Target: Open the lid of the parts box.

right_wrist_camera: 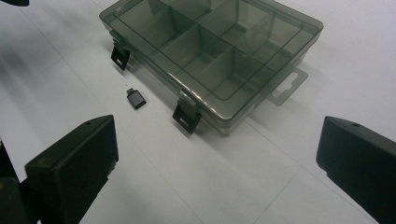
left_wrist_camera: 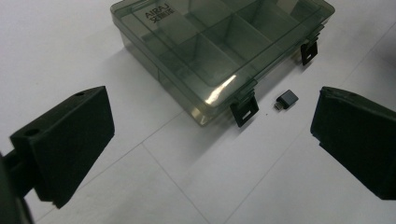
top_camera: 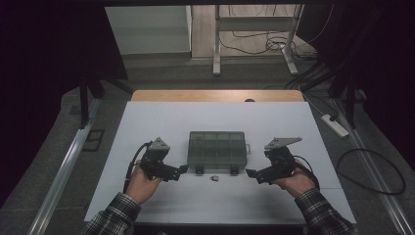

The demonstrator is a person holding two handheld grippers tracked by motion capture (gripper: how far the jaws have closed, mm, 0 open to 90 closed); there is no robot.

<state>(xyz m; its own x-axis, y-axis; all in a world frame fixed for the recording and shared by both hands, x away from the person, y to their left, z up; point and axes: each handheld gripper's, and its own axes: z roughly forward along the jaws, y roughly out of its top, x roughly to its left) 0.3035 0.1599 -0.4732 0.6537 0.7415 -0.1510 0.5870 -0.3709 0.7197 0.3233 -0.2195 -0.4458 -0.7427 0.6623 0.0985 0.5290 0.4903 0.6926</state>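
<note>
Smoke-grey compartment box (top_camera: 217, 150) sits closed mid-table, both black latches (left_wrist_camera: 244, 111) flipped down; a small dark adapter (left_wrist_camera: 286, 100) lies just before it. Left gripper (top_camera: 182, 169) and right gripper (top_camera: 250, 173) hover, jaws apart, empty. Recommended: steady the box while lifting the lid evenly.

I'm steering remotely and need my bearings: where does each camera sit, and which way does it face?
High view: above the person's side, looking forward and down on the table; both forearms, the left hand-held gripper and the right hand-held gripper show.
Left gripper view: rides the left hand-held gripper, looking between its black jaws, set apart, at the compartment box.
Right gripper view: rides the right hand-held gripper, facing the box from the other side, its own jaws apart.
Shared: both gripper views show the box, its two latches and the small adapter.
</note>
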